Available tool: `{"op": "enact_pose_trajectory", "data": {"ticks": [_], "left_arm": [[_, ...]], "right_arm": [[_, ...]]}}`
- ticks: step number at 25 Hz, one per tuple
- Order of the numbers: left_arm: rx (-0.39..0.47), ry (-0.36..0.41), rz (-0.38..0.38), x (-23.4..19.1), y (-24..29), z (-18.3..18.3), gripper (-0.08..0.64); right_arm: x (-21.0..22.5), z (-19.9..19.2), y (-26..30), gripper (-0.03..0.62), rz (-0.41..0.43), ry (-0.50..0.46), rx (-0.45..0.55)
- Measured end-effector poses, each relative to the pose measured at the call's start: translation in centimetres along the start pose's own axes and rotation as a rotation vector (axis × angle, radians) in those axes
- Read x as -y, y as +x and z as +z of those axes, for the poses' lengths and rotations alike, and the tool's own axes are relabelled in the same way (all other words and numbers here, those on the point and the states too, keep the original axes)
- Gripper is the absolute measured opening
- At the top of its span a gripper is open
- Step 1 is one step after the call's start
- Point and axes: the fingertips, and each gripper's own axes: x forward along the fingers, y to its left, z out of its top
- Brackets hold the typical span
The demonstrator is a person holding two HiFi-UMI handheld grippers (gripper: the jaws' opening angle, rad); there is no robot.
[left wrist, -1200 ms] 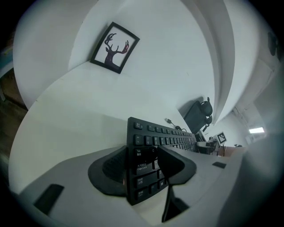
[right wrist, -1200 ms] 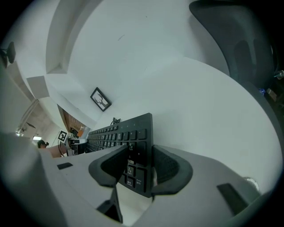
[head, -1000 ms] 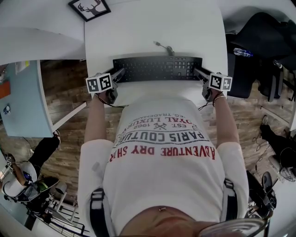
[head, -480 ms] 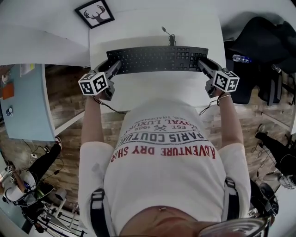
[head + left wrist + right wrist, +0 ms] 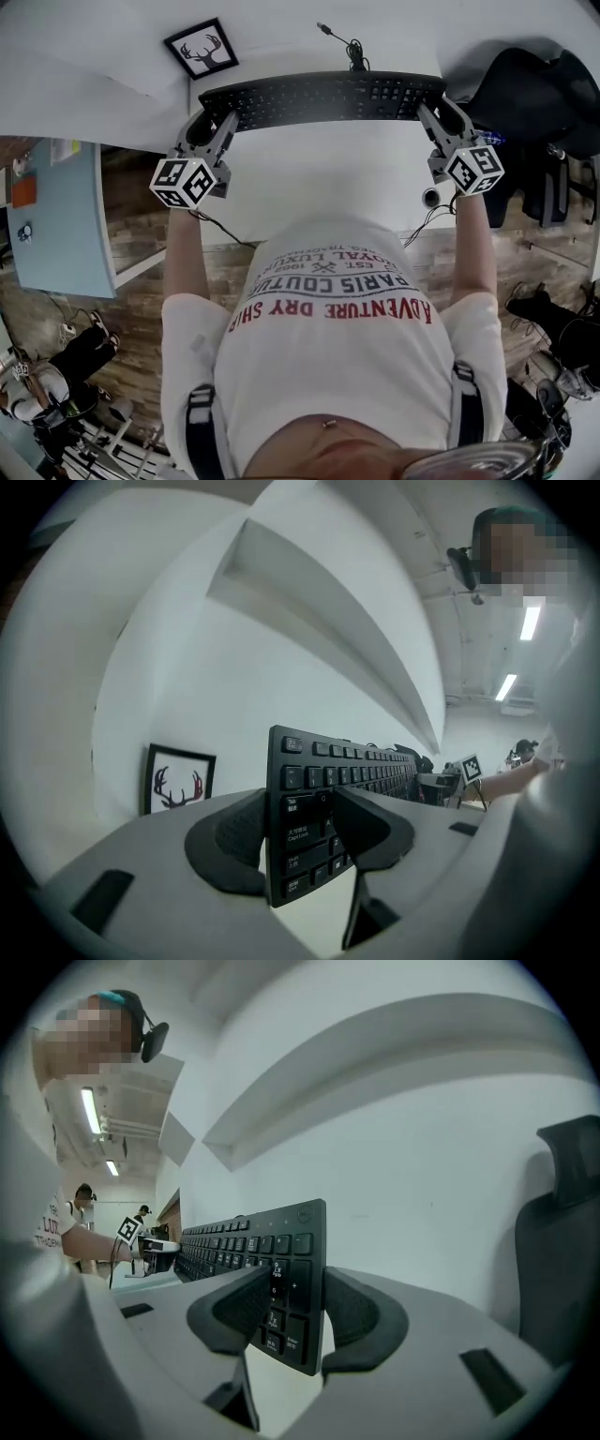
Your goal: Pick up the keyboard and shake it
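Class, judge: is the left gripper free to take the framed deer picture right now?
Probably not. The left gripper is clamped on one end of the keyboard, the right gripper on the other. The picture is close by, but the keyboard must go down first.

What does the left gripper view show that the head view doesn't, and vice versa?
Left gripper view only: the left gripper with its pads pressed on both faces of the keyboard at its end, the key legends, and the ceiling lights.
Head view only: the cable at the keyboard's back edge, the black chair and the wooden floor.
Both: the keyboard, the right gripper at its other end, and the deer picture.
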Motion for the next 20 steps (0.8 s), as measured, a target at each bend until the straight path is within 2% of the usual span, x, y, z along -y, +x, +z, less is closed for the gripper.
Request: {"op": "enact_pose_trajectory", "data": {"ticks": [4, 8, 15, 20], "left_arm": [[0.099, 0.081, -0.015, 0.8, -0.7, 3.4, 0.226], [0.173, 0.197, -0.042, 1.9, -1.5, 6.0, 0.225], [0.322, 0.286, -0.022, 3.8, -3.7, 9.4, 0.224], [0.407, 0.356, -0.025, 6.0, -5.3, 12.1, 0.224]], "right_arm": [[-0.8, 3.5, -0.5, 0.192, -0.019, -0.116, 0.092], [-1.2, 6.6, -0.8, 0.192, -0.09, -0.255, 0.157], [-3.1, 11.0, -2.6, 0.192, -0.097, -0.354, 0.285], [-4.0, 13.4, -4.7, 0.192, -0.137, -0.436, 0.37]]}}
